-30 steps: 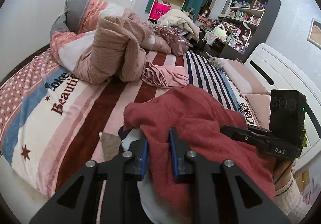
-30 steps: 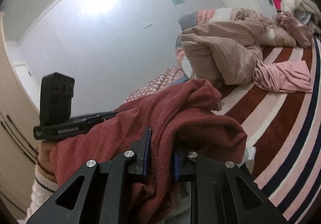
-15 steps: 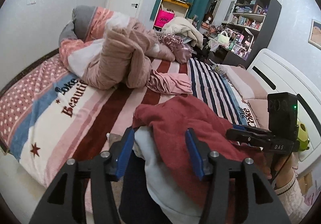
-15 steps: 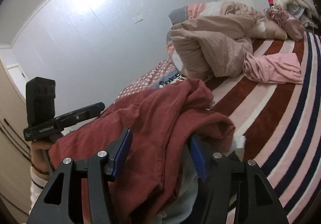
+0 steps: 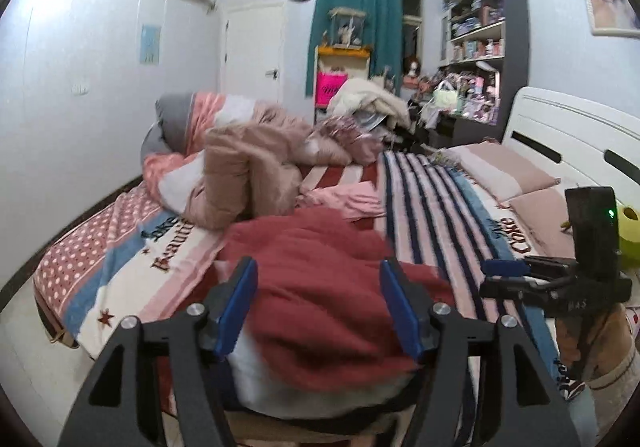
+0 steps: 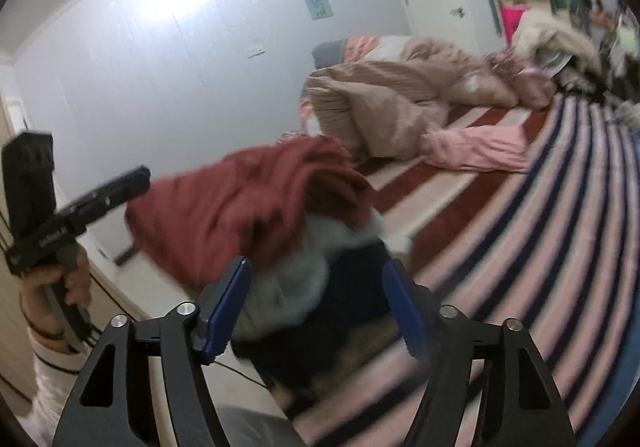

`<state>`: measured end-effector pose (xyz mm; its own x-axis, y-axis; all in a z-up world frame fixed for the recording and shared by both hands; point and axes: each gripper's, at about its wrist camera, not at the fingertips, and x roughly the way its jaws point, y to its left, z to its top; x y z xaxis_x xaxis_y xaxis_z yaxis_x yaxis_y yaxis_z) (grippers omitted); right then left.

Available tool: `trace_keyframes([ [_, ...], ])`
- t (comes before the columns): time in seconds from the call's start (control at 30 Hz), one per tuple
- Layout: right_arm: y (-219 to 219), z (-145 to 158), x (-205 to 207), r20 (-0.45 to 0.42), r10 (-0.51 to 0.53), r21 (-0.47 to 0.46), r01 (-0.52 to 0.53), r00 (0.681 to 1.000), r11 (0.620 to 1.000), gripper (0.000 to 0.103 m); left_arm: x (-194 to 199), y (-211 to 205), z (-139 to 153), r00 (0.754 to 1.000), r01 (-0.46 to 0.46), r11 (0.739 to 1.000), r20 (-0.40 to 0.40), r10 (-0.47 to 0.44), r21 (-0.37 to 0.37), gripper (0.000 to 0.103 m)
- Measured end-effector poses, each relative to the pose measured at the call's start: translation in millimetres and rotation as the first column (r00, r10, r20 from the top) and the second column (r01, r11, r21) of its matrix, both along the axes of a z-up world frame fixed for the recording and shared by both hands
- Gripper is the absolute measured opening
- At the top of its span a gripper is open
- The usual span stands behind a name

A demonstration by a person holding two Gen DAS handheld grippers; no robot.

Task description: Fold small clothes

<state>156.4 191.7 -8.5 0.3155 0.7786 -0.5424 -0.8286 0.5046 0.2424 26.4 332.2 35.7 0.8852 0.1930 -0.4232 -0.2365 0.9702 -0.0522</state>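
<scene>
A folded dark red garment (image 5: 320,271) lies on top of a stack of clothes at the near edge of the striped bed; it also shows in the right wrist view (image 6: 248,203), above a pale grey piece (image 6: 296,287) and a dark navy piece (image 6: 344,307). My left gripper (image 5: 318,305) is open, its jaws wide either side of the red garment and holding nothing. My right gripper (image 6: 316,307) is open and empty just short of the stack. Each gripper shows in the other's view, the right one (image 5: 560,279) and the left one (image 6: 80,203).
A crumpled pink garment (image 5: 348,199) lies mid-bed. A heap of beige and pink bedding (image 5: 248,167) fills the far left of the bed. Pillows (image 5: 508,171) and a white headboard (image 5: 572,135) stand at the right. Shelves and clutter (image 5: 472,79) line the far wall.
Both grippers were shut on the red garment, then opened and let it go. Both have drawn back and risen a little; the garment rests on the stack.
</scene>
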Motion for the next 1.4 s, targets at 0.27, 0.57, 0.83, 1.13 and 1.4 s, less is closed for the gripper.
trace_keyframes([
  [0.27,-145,-21,-68,0.164,-0.174,-0.036,0.182,0.971,0.983,0.076,-31,-141,-31,0.979,0.008,0.994,0.200,-0.029,0.105,0.077],
  [0.57,-252,-24,-129,0.343,-0.397,-0.003,0.424,0.851,0.906,0.102,-21,-251,-62,0.949,0.118,0.991,0.285,-0.131,0.061,0.095],
  [0.83,-284,-14,-148,0.409,-0.485,0.090,0.494,0.773,0.865,0.103,-4,-281,-69,0.958,0.118,0.991,0.253,-0.132,0.070,0.095],
  [1.13,-301,-16,-150,0.362,-0.541,0.156,0.522,0.759,0.838,0.103,-6,-281,-73,0.962,0.099,0.992,0.247,-0.116,0.080,0.098],
  [1.4,-305,-17,-155,0.347,-0.558,0.175,0.533,0.754,0.828,0.103,-9,-277,-73,0.961,0.071,0.993,0.259,-0.094,0.096,0.099],
])
